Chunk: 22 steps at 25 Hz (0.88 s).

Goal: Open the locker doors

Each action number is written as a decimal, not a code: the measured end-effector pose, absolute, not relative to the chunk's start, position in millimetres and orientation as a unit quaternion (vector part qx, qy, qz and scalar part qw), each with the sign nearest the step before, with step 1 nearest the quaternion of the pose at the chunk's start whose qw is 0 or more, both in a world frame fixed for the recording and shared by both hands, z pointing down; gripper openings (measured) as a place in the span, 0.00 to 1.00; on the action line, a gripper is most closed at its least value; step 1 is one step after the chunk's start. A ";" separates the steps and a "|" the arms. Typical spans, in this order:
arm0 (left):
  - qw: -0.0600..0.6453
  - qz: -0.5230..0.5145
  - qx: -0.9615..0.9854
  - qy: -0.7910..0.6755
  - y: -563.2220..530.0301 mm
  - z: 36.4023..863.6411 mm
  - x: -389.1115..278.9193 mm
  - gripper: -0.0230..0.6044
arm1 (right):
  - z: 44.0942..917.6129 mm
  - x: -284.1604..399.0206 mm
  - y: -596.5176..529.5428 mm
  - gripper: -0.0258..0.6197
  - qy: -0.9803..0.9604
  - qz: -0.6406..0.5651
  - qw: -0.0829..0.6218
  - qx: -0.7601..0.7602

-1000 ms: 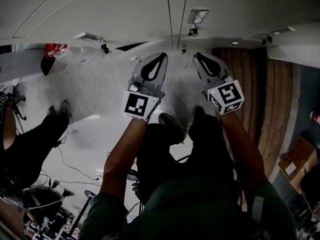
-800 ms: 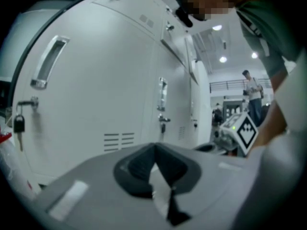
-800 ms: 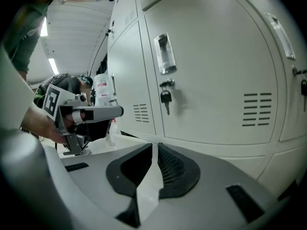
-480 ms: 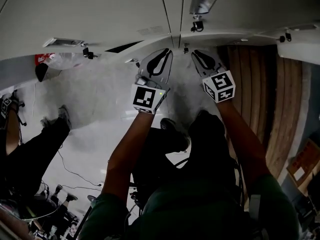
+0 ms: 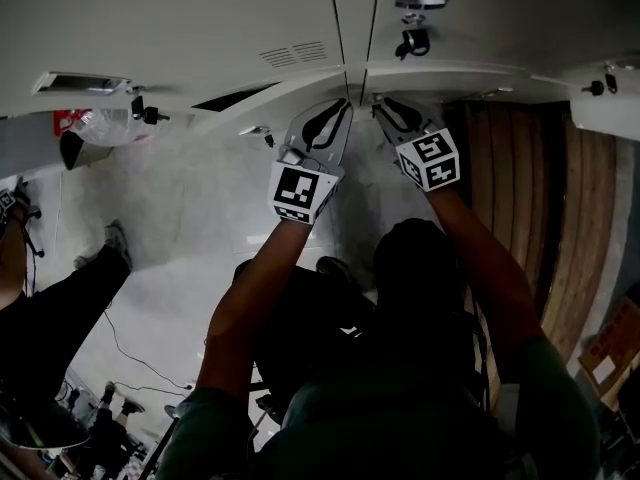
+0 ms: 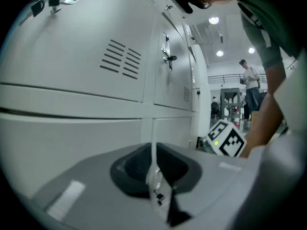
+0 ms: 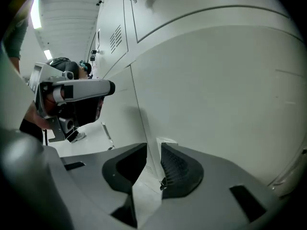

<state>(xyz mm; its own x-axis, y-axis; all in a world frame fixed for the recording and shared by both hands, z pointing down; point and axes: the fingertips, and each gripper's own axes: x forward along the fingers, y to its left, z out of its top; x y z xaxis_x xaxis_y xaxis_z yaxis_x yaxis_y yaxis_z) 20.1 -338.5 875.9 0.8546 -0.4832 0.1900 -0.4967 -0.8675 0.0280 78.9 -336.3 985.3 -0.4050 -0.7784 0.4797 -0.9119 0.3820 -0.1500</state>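
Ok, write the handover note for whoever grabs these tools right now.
Left tool: jaws together, nothing held, tip at the seam between two lower locker doors.
Right tool: jaws have just been opening and are now apart, with a door edge running between them, pads not pressing it.
Done: both tools are at the lockers; every door in view looks shut.
To do: get a hold on a door edge or latch and pull the doors open.
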 end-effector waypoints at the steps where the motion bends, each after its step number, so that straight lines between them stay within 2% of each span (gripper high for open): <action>1: 0.038 0.088 0.963 -0.253 -338.2 879.5 21.4 0.06 | 990.7 77.6 -338.8 0.16 -0.814 0.198 0.172 0.518; 5: 0.027 0.086 0.965 -0.245 -339.6 890.2 26.6 0.06 | 1009.6 79.9 -349.5 0.19 -0.809 0.193 0.183 0.525; 15: 0.023 0.090 0.970 -0.226 -351.7 905.3 41.3 0.07 | 1017.8 71.7 -353.2 0.19 -0.833 0.183 0.160 0.496; 22: 0.019 0.078 0.980 -0.182 -339.8 905.4 51.7 0.15 | 1015.5 67.9 -309.7 0.19 -0.862 0.198 0.154 0.442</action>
<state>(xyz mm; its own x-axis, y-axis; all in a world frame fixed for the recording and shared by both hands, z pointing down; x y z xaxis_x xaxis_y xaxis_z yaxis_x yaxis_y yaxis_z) 51.7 -339.8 905.4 0.9218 -0.3528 0.1606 -0.3588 -0.9334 0.0089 67.9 -309.7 1015.5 -0.5629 -0.7002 0.4391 -0.8216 0.5319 -0.2050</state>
